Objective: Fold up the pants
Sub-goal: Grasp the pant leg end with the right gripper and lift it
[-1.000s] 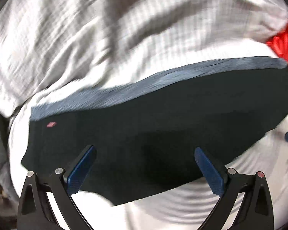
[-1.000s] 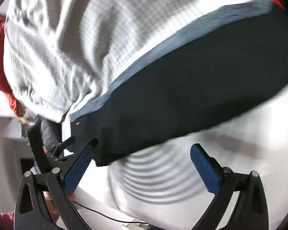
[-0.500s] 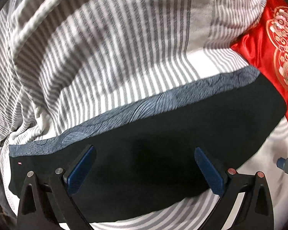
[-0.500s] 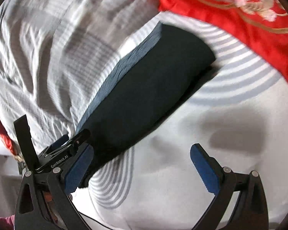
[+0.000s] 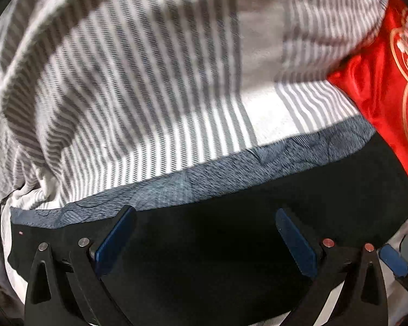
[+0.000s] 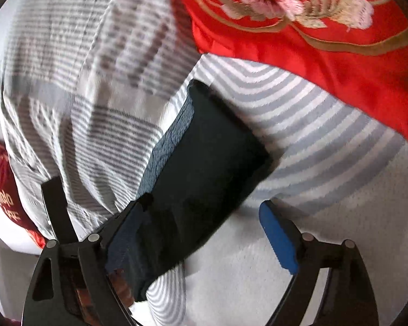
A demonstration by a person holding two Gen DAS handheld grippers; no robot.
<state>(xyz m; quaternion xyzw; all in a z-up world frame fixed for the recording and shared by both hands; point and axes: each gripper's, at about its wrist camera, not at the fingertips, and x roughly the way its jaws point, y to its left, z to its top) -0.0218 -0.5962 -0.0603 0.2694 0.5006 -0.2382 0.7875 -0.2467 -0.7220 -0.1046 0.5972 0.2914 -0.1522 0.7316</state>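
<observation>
Below, folded dark pants on striped bedding, left tongs wide, right tongs wide, just been narrowing.

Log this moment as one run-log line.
stage: folding | pants: folded dark strip on striped bedding | left gripper: open above pants | right gripper: open, closing slightly, nothing gripped

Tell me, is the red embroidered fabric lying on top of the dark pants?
No, the red embroidered fabric lies beside the dark pants, with striped bedding showing between them.
</observation>
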